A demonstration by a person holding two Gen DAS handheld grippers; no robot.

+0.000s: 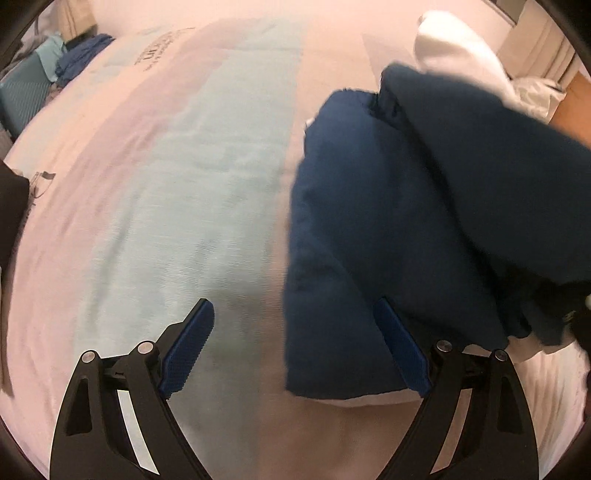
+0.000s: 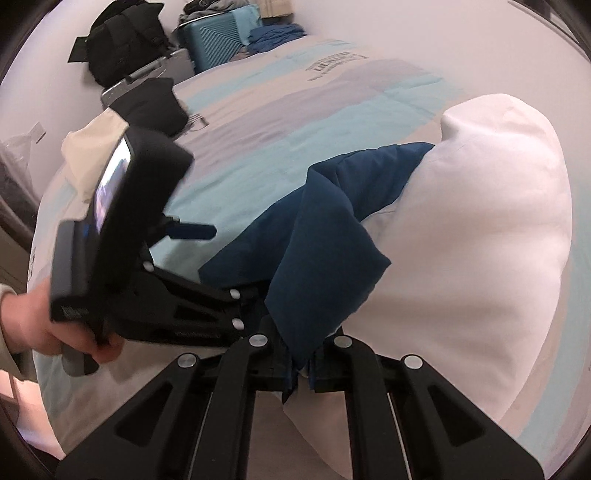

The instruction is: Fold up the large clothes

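A large navy-and-white garment (image 1: 388, 206) lies bunched on the right side of the bed. My left gripper (image 1: 295, 314) is open just above the bed, its right finger (image 1: 400, 343) against the garment's near navy edge, its left finger over bare bedspread. In the right wrist view my right gripper (image 2: 301, 363) is shut on a navy fold of the garment (image 2: 325, 251), which is lifted, its white part (image 2: 480, 258) spread to the right. The left gripper's body (image 2: 155, 258) and the hand holding it show at the left there.
The bedspread (image 1: 207, 177) is pink with pale blue stripes and printed lettering. Folded blue clothes (image 2: 275, 35), a teal suitcase (image 2: 218, 37) and a black bag (image 2: 125, 44) are beyond the far end. A black folded item (image 2: 155, 107) lies on the bed's left edge.
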